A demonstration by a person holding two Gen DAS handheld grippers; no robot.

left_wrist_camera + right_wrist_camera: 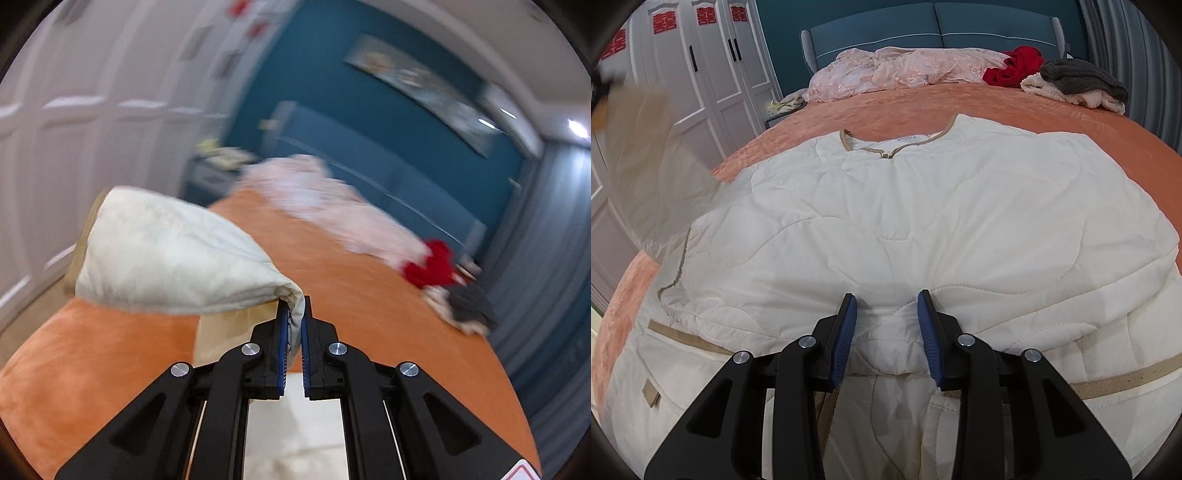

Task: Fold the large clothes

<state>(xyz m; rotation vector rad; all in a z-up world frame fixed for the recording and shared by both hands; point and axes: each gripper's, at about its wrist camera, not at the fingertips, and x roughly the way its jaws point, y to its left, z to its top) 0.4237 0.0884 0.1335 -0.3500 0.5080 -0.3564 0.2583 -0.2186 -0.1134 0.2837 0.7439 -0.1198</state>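
A large cream quilted jacket [923, 206] with tan trim lies spread front-up on the orange bed [1015, 107], collar toward the headboard. My left gripper [294, 317] is shut on the jacket's left sleeve [166, 254] and holds it lifted above the bed; the same sleeve shows blurred at the left of the right wrist view [653, 162]. My right gripper [886, 325] is open, its blue pads on either side of a fold of the jacket near its lower middle, just above the tan waistband [1126, 380].
A pink lace bedspread [905, 70], a red garment [1015, 70], and a grey and cream pile [1082, 85] lie near the blue headboard [923, 29]. White wardrobe doors [701, 74] stand on the left. A nightstand with clutter [783, 107] sits beside the bed.
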